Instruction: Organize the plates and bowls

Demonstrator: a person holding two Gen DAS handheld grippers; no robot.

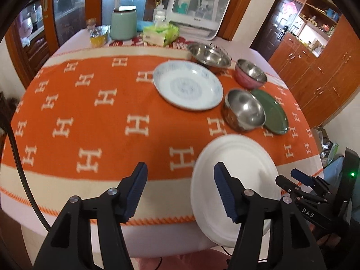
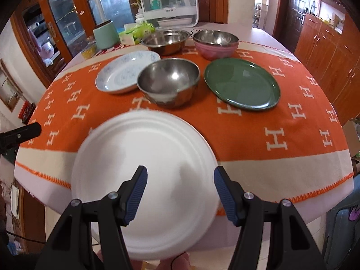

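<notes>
A white plate [image 2: 144,175] hangs over the table's near edge, slightly blurred; bare fingers [image 2: 180,262] show under its near rim. My right gripper [image 2: 180,191] is open above it, jaws wide apart, touching nothing. The plate also shows in the left wrist view [image 1: 243,168]. My left gripper [image 1: 180,189] is open and empty, to the plate's left. Behind stand a steel bowl [image 2: 168,81], a green plate [image 2: 241,83], a blue-patterned plate [image 2: 121,72], a pink bowl with steel inside [image 2: 216,42] and a wide steel bowl [image 2: 165,40].
An orange cloth with white H marks [image 2: 281,121] covers the table. At the back stand a mint green canister [image 2: 105,33], a tissue pack [image 2: 135,31] and a white appliance [image 2: 169,2]. Wooden cabinets [image 2: 326,51] line the right.
</notes>
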